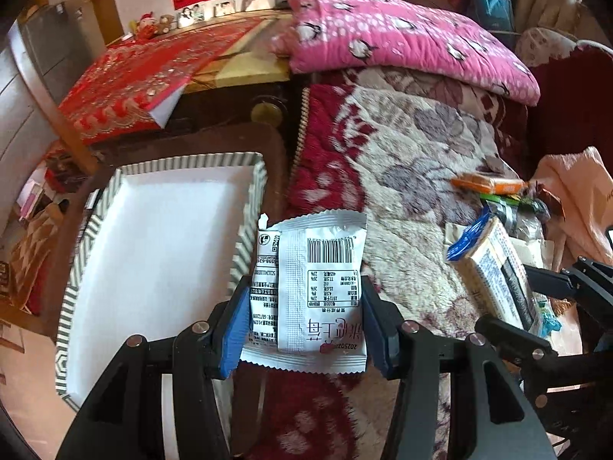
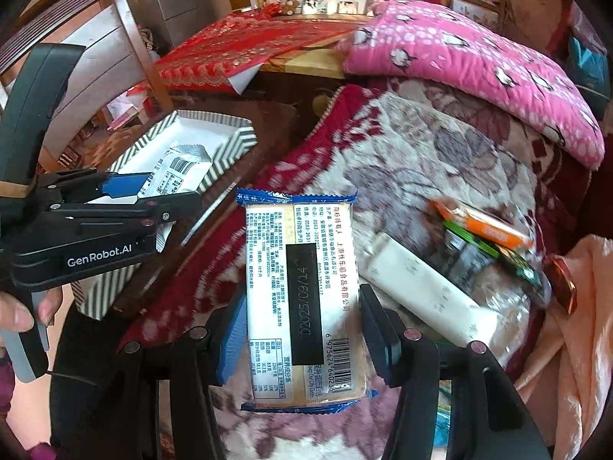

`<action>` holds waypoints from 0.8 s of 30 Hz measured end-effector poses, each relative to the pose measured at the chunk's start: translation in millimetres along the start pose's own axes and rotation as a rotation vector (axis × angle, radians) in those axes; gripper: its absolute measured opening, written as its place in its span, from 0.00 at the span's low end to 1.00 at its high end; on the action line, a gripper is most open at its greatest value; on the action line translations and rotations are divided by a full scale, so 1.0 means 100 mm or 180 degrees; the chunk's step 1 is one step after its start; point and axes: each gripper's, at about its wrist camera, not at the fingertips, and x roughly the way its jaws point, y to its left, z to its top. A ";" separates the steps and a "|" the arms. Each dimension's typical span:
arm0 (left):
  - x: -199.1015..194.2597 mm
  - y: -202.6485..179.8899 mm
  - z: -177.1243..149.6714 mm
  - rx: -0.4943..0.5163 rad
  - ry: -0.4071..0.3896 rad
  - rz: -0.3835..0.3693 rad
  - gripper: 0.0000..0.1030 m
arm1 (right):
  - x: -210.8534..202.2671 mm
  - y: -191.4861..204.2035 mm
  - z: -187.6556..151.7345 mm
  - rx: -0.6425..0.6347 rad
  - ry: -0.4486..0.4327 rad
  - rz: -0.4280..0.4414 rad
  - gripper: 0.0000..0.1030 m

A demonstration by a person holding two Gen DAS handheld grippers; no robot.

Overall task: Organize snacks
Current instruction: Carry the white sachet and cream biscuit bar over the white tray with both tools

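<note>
Your left gripper [image 1: 306, 306] is pinching a white snack packet [image 1: 312, 291] between its jaws, just right of the striped box [image 1: 245, 245]. Your right gripper [image 2: 302, 329] is gripping a blue-edged cracker pack [image 2: 302, 299] above the blanket [image 2: 413, 161], near the remaining snacks [image 2: 479, 237].

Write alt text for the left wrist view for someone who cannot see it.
The left tongs grip a white snack packet, printed side up, just right of a striped box whose white inside looks bare. Further right, the right tongs hold a blue-edged cracker pack above a floral blanket, with more snacks piled behind.
</note>
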 end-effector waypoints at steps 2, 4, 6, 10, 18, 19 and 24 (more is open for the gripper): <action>-0.05 0.09 0.00 -0.0032 -0.0020 0.0042 0.51 | 0.02 0.08 0.05 -0.0032 -0.0005 0.0043 0.57; -0.07 0.18 0.00 -0.0067 -0.0026 0.0065 0.51 | 0.04 0.18 0.11 -0.0080 -0.0011 0.0076 0.57; -0.10 0.30 0.00 -0.0121 -0.0025 0.0084 0.51 | 0.07 0.26 0.16 -0.0125 -0.0006 0.0116 0.57; -0.13 0.58 -0.02 -0.0239 -0.0019 0.0165 0.51 | 0.15 0.43 0.28 -0.0202 0.0010 0.0201 0.57; -0.04 1.22 -0.09 -0.0531 0.0100 0.0324 0.51 | 0.40 0.91 0.67 -0.0407 0.0056 0.0367 0.57; -0.01 1.30 -0.11 -0.0570 0.0127 0.0344 0.51 | 0.46 0.99 0.75 -0.0431 0.0071 0.0385 0.57; 0.13 1.61 -0.24 -0.0749 0.0244 0.0424 0.51 | 0.72 1.30 1.01 -0.0499 0.0144 0.0498 0.57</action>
